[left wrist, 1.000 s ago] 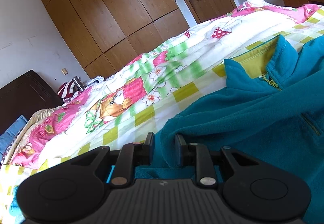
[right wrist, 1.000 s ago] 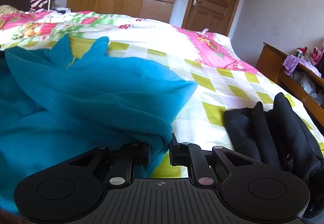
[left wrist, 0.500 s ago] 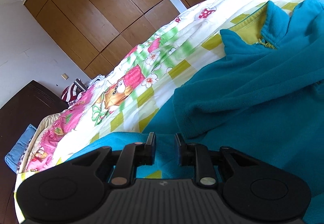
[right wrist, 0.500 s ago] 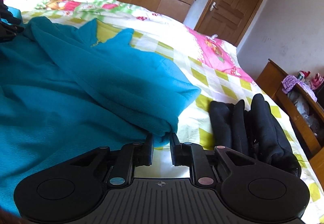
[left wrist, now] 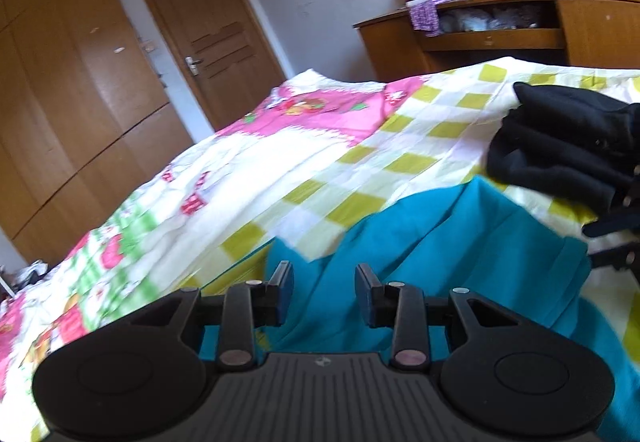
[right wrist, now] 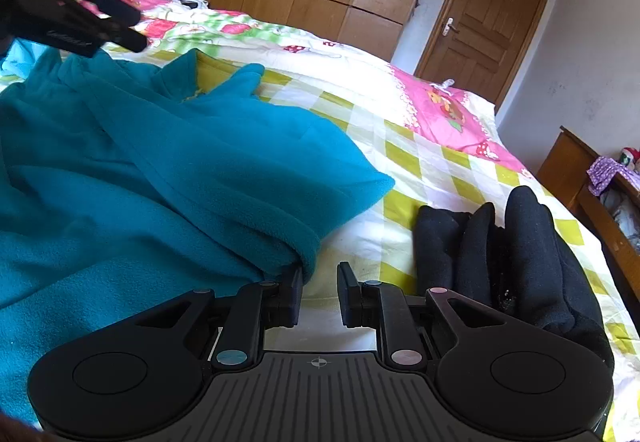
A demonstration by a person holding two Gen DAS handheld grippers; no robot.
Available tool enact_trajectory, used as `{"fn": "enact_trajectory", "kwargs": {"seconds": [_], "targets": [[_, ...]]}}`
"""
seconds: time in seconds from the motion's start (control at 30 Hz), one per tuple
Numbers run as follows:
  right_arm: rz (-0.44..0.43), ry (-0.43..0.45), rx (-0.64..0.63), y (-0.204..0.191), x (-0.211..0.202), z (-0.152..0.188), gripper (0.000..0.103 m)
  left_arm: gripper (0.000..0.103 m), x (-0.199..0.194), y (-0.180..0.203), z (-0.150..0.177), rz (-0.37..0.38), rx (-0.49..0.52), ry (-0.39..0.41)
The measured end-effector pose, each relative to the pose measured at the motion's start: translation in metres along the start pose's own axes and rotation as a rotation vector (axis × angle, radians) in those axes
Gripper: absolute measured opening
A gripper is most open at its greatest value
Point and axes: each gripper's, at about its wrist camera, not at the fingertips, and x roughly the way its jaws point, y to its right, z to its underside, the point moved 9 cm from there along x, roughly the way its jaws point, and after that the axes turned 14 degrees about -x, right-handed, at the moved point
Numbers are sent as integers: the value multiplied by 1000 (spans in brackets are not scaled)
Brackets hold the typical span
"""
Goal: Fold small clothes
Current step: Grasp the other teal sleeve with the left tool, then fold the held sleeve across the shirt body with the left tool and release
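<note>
A teal fleece jacket (right wrist: 160, 162) lies spread on the bed, collar toward the wardrobe and one side folded over. My right gripper (right wrist: 320, 294) stands open over bare sheet; the fleece's folded edge just touches its left finger (right wrist: 294, 294). My left gripper (left wrist: 324, 294) hovers over teal cloth (left wrist: 440, 242) with its jaws opening, and the pads press on nothing. From the right wrist view, the left gripper (right wrist: 132, 27) hangs in the air at the far left above the jacket.
A pile of folded black clothes (right wrist: 500, 242) lies on the patterned bed cover (right wrist: 420, 130) to the right of the jacket, also seen as black clothes (left wrist: 560, 146). A wooden shelf unit (left wrist: 480, 38) stands past the bed's edge. Wardrobe and door (right wrist: 472, 22) stand behind.
The left gripper let go of the teal cloth, rose and swung right toward the black clothes, jaws wider. The right gripper released the fleece edge and drew slightly away.
</note>
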Motion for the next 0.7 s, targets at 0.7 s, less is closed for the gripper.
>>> {"fn": "enact_trajectory", "kwargs": {"seconds": [0.7], "targets": [[-167, 18, 115, -57, -54, 12, 0, 48, 101, 82, 17, 21, 39, -191]]}}
